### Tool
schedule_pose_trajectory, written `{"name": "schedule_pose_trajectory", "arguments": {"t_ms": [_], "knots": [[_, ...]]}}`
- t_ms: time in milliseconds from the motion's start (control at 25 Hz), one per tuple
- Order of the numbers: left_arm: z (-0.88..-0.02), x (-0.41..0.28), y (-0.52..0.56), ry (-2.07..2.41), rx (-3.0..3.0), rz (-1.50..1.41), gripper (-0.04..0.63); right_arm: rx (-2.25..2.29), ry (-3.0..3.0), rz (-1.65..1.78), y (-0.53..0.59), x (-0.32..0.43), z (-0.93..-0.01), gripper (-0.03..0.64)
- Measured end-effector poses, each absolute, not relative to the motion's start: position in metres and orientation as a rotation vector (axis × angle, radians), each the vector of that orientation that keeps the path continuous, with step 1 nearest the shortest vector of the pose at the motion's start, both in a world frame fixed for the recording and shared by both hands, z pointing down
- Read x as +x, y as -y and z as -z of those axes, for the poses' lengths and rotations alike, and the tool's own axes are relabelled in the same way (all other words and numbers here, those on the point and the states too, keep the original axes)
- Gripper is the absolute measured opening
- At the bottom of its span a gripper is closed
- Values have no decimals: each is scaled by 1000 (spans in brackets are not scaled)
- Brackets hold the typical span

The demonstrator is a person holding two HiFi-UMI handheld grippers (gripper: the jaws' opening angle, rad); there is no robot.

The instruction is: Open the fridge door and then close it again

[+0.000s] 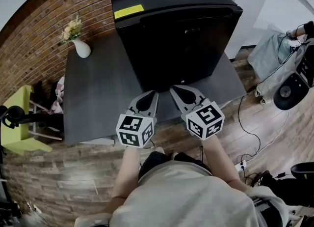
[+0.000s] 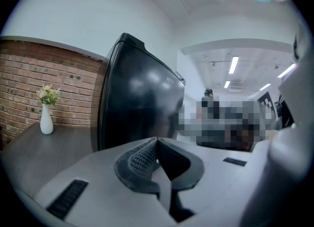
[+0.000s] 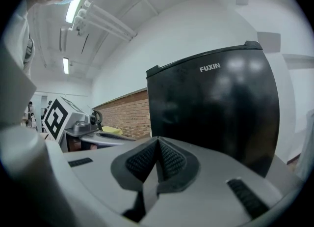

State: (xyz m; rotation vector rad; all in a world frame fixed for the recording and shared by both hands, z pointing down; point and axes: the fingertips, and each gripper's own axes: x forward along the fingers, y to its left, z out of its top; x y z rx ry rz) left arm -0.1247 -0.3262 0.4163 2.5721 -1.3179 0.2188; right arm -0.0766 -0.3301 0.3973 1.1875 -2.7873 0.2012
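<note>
Head view: both forearms reach forward side by side, the left gripper (image 1: 154,93) and right gripper (image 1: 173,90) pointing at the closed black fridge (image 1: 176,34) on the grey worktop (image 1: 93,88). Left gripper view: fingers pressed together, fridge ahead. Right gripper view: fingers together, fridge door near.

Fridge (image 1: 176,34): glossy black; yellow label (image 1: 128,11) on top.
Bench (image 1: 93,93): dark grey, faint grain.
Vase (image 1: 81,49): white; flowers (image 1: 71,28) cream, perhaps tinged pink.
Wall (image 1: 39,39): red-brown brick.
Left gripper (image 1: 155,93), right gripper (image 1: 171,90): pale grey, charcoal ribbed pads (image 2: 140,159); marker cubes (image 1: 135,130) black-and-white squares.
</note>
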Motion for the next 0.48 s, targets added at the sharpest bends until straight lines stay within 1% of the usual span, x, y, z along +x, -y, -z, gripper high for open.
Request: {"name": "schedule_pose_trajectory", "arguments": {"t_ms": [480], "knots": [[-421, -128, 331, 1304, 2570, -254, 6, 1192, 2752, -202, 335, -71, -405, -2]]}}
